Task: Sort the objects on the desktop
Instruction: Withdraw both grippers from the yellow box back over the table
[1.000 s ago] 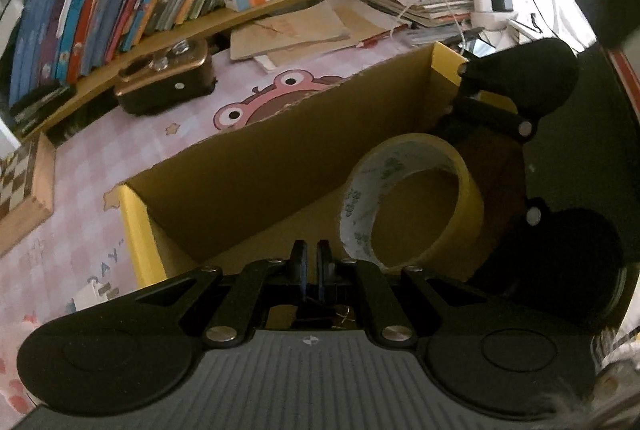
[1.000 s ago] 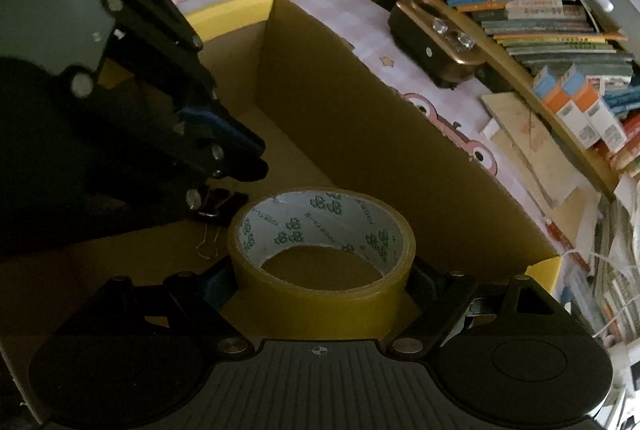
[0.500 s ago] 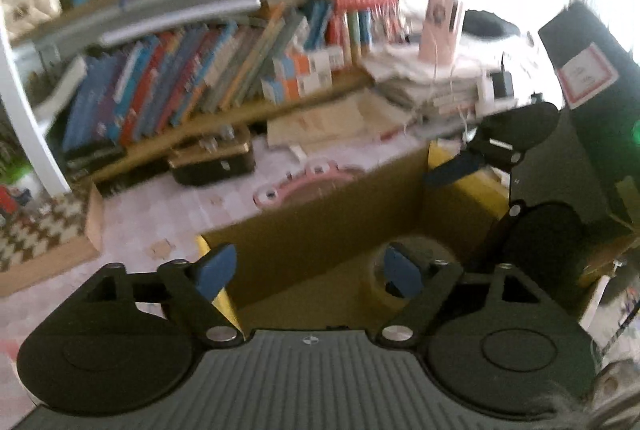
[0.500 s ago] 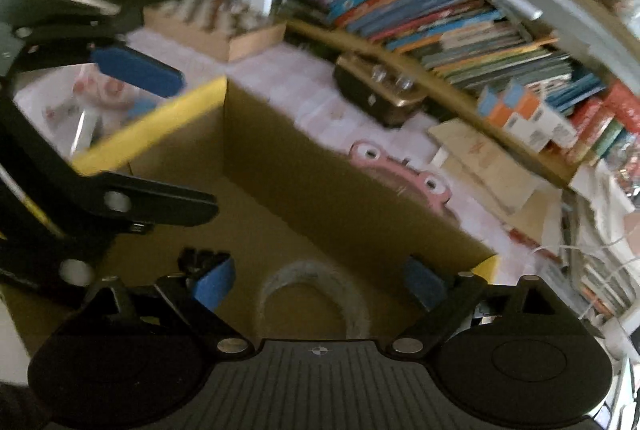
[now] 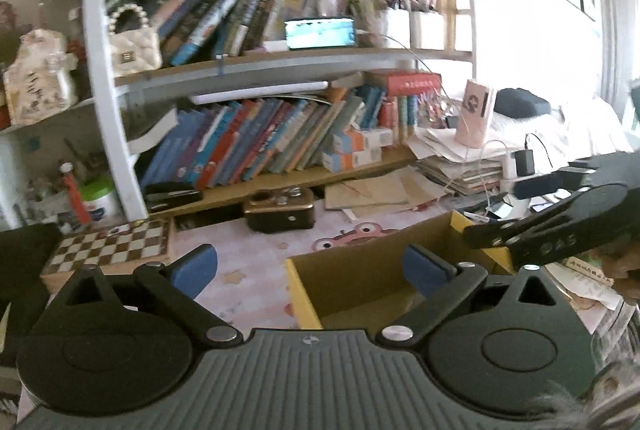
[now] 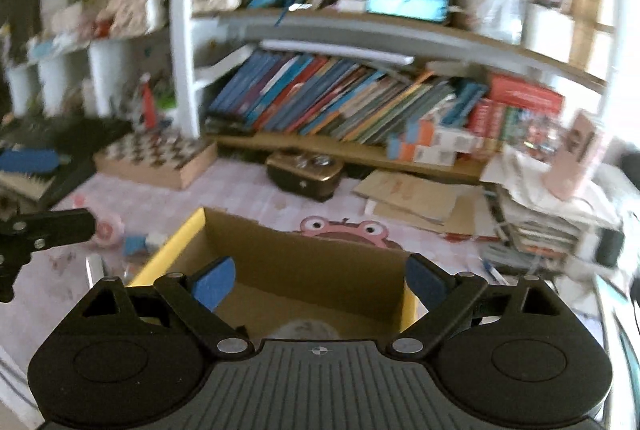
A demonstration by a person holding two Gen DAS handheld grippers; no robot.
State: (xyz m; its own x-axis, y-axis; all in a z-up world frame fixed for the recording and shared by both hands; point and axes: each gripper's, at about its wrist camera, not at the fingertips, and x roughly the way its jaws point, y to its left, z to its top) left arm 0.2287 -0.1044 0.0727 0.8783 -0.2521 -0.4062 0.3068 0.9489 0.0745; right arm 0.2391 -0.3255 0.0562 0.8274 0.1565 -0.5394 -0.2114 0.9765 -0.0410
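Observation:
The open cardboard box with yellow flaps sits on the pink desk mat; it also shows in the right wrist view. My left gripper is open and empty, raised above the box's left end. My right gripper is open and empty above the box. The top edge of the tape roll shows blurred on the box floor just in front of the right gripper's body. The right gripper's fingers show at the right of the left wrist view.
A chessboard box and a brown case stand at the back by the bookshelf. Paper stacks lie at the back right. Small items lie on the mat left of the box.
Both grippers have opened and risen out of the box. The right gripper let go of the tape roll, which stays in the box. The left gripper was shut a second ago.

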